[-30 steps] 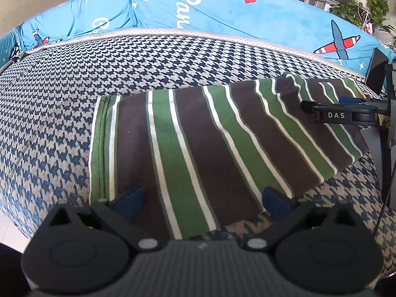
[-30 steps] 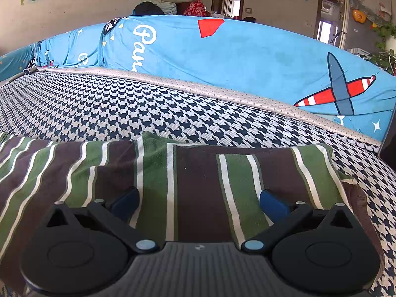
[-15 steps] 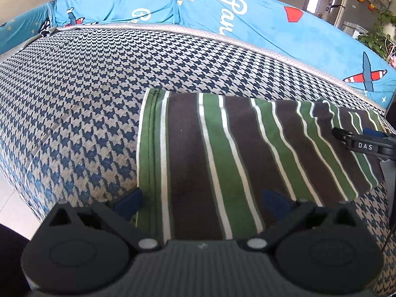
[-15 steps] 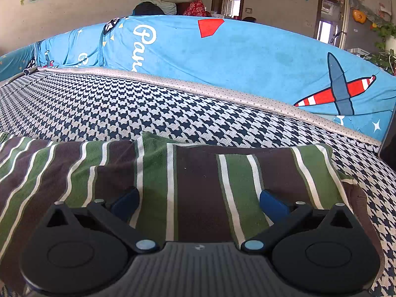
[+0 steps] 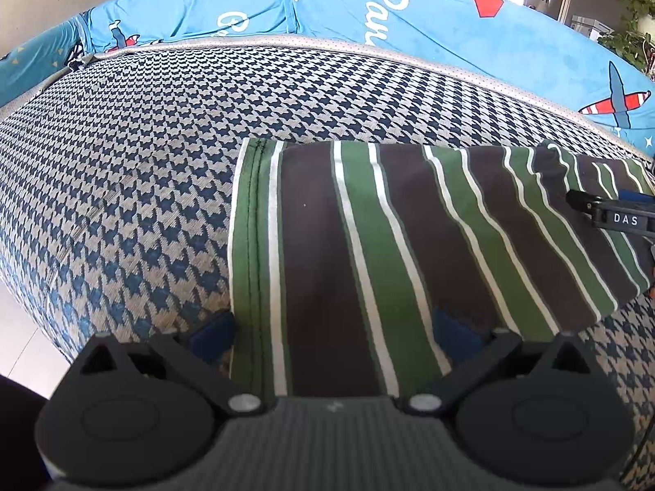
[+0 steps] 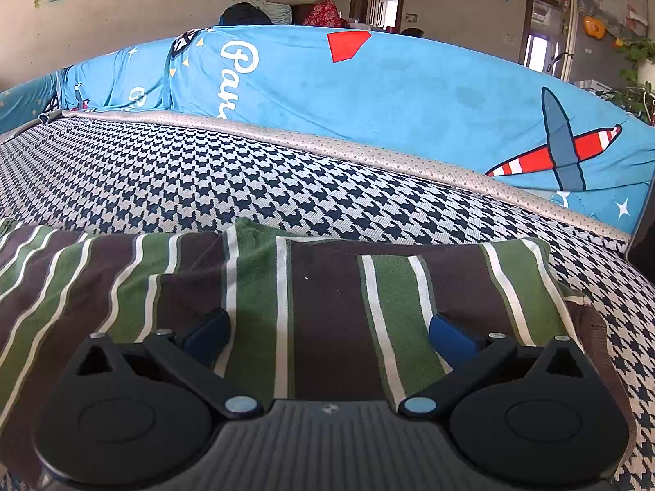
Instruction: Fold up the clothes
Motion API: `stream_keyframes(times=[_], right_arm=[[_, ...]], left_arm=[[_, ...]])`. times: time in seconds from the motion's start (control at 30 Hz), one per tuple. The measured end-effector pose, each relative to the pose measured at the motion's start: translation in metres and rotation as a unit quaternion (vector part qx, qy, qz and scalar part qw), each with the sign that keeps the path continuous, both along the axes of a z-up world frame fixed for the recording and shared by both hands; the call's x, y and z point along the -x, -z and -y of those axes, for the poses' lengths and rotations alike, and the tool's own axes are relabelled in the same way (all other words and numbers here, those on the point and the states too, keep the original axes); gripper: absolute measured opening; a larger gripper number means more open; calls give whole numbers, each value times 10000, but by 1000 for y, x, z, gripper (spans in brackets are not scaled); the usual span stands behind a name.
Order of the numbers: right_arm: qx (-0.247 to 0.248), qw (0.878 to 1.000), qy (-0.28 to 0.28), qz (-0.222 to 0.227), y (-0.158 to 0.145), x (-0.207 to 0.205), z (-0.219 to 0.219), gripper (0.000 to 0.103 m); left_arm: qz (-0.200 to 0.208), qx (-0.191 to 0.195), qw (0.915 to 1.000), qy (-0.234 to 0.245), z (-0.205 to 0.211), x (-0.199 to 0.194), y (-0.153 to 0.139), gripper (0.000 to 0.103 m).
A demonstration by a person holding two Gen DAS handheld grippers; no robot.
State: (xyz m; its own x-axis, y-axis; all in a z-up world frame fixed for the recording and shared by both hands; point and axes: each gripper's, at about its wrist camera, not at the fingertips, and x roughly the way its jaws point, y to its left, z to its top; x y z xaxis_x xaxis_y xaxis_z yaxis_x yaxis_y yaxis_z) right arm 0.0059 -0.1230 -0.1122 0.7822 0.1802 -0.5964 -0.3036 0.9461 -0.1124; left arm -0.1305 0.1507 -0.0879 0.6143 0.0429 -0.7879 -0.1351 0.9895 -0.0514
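Observation:
A folded garment [image 5: 368, 253] with brown, green and white stripes lies flat on the houndstooth sofa seat [image 5: 135, 172]. My left gripper [image 5: 333, 329] is open over its near left hem, the left pad beside the green edge and the right pad on the fabric. In the right wrist view the same garment [image 6: 319, 282] fills the foreground, and my right gripper [image 6: 327, 333] is open low over its right end with nothing pinched. The right gripper [image 5: 614, 215] shows at the far right of the left wrist view.
A bright blue cover printed with planes and lettering [image 6: 389, 86] drapes the sofa back behind a grey piped seam [image 6: 368, 155]. The seat drops off to the floor at the left [image 5: 16, 327]. Potted plants [image 6: 634, 94] and doorways stand beyond the sofa.
My left gripper has swung leftwards along the garment's near edge, so the green hem now sits between its pads and more bare seat shows at left. The right gripper has stayed still.

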Motion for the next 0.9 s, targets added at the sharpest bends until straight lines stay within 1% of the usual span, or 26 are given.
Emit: stream_keyframes(times=[0.27, 0.4, 0.5, 0.6, 0.7, 0.8, 0.9], right_arm=[[2, 9995, 304, -74, -4, 12, -3, 103], [-41, 9989, 409, -204, -6, 20, -1, 103], [-96, 9987, 369, -324, -8, 26, 3, 103], [28, 9992, 223, -336, -9, 35, 5, 103], [16, 9991, 178, -390, -10, 44, 8, 103], [170, 9991, 12, -396, -12, 54, 12, 103], [103, 9982, -31, -596, -16, 59, 20, 103]], left_arm=[[97, -94, 9998, 120, 6, 7, 2, 103], [146, -74, 9998, 116, 7, 12, 4, 103], [179, -81, 9997, 131, 9, 14, 4, 103], [207, -79, 9997, 140, 11, 18, 5, 103], [224, -80, 9996, 136, 13, 19, 5, 103], [231, -75, 9996, 121, 14, 23, 5, 103], [238, -58, 9996, 111, 15, 25, 5, 103]])
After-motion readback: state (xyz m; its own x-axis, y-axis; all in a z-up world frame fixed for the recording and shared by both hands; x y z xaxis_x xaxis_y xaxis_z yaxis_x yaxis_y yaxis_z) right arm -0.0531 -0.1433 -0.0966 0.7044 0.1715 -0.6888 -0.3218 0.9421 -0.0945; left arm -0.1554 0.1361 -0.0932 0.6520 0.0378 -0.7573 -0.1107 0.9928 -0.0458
